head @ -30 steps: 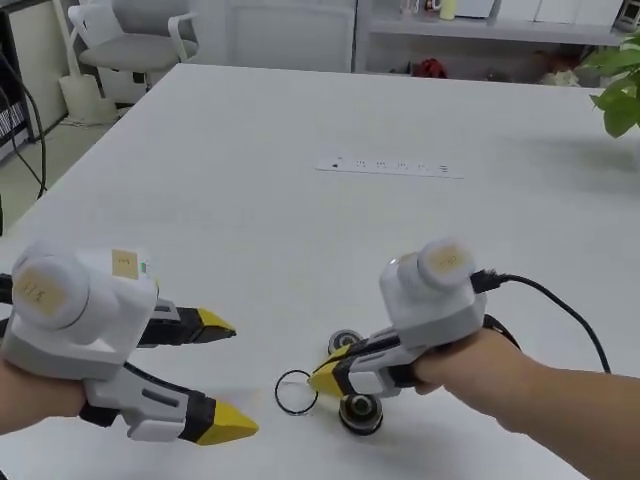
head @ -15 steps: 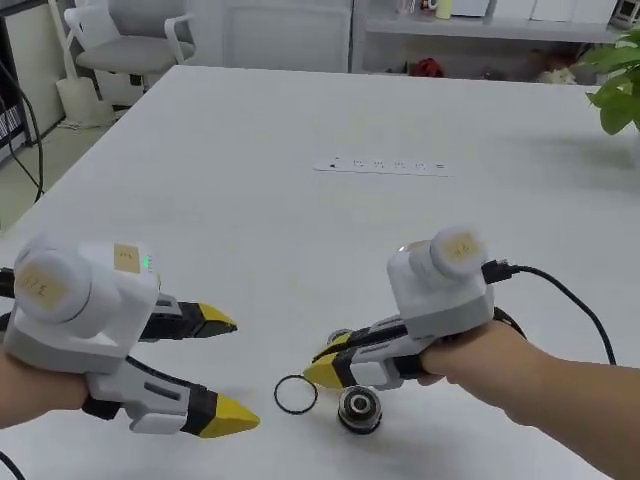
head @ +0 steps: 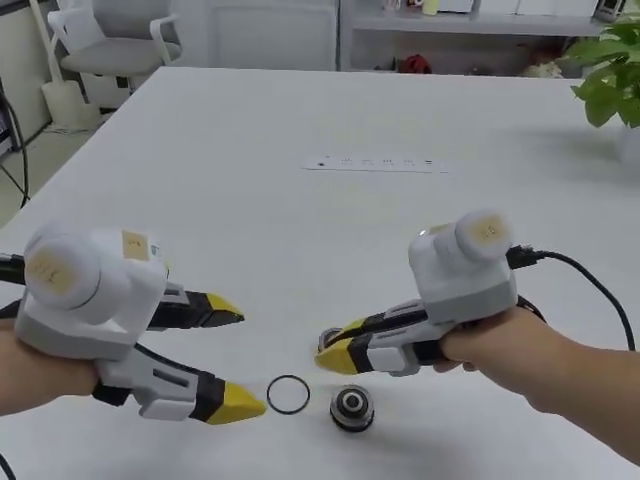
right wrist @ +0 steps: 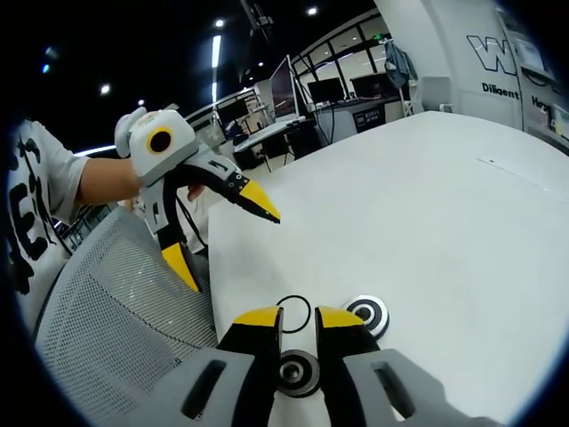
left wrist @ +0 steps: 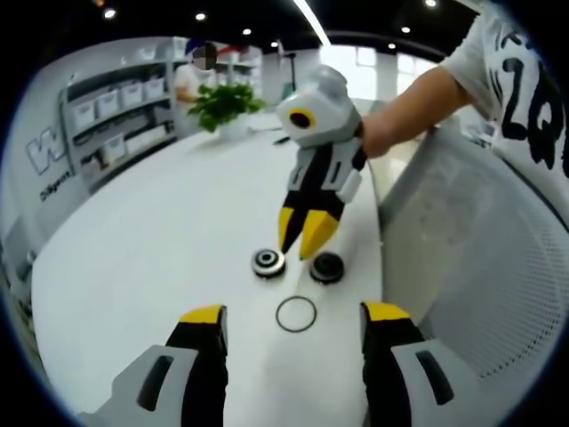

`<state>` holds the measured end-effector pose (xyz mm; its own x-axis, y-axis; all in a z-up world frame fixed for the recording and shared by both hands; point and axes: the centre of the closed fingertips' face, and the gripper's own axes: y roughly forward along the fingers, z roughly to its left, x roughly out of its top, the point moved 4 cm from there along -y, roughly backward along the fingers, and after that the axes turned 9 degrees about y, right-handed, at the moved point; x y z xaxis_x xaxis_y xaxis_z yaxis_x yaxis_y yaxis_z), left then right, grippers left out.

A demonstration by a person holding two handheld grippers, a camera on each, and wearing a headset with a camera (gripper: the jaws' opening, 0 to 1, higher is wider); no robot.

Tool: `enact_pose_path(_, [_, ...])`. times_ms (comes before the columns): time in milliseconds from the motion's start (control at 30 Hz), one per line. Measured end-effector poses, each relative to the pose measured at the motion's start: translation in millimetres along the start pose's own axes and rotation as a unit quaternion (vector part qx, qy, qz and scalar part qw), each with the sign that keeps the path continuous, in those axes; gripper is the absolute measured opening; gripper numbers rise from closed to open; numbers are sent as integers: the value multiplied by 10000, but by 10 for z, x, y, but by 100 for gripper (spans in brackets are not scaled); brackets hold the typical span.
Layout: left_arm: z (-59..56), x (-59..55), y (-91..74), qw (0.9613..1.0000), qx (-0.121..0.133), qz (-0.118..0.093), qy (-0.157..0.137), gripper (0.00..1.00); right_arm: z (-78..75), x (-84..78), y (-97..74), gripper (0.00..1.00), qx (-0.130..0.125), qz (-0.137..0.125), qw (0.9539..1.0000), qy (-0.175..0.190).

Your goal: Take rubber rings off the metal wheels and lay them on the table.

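Yellow fingers [head: 235,400] of the left gripper [head: 245,360] are gaping wide, empty, beside the rubber ring [head: 269,394]; the right gripper's [head: 325,355] are hovering barely parted, empty, above a metal wheel [head: 352,406].

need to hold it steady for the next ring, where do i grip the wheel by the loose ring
Probably the outer rim, jaws across it, coming down from above with the right gripper. The wheel lies flat, round face up, so its rim's sides are what jaws can pinch; the loose ring lies apart.
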<state>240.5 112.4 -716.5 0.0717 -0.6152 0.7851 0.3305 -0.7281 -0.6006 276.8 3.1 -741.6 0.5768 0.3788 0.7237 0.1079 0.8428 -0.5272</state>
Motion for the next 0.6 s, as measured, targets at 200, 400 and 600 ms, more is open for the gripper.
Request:
enact_pose_path(200, [19, 62, 54, 10000, -42, -30, 53, 61, -41, -53, -66, 12, -47, -33, 10000, 67])
enact_pose_path(400, [-2, 117, 138, 9998, -131, -53, 104, 60, -64, -105, -153, 13, -70, -20, 10000, 39])
enact_pose_path(600, [-5, 151, 201, 9997, -197, -62, 130, 59, -117, -191, -237, 14, -117, -15, 9999, 65])
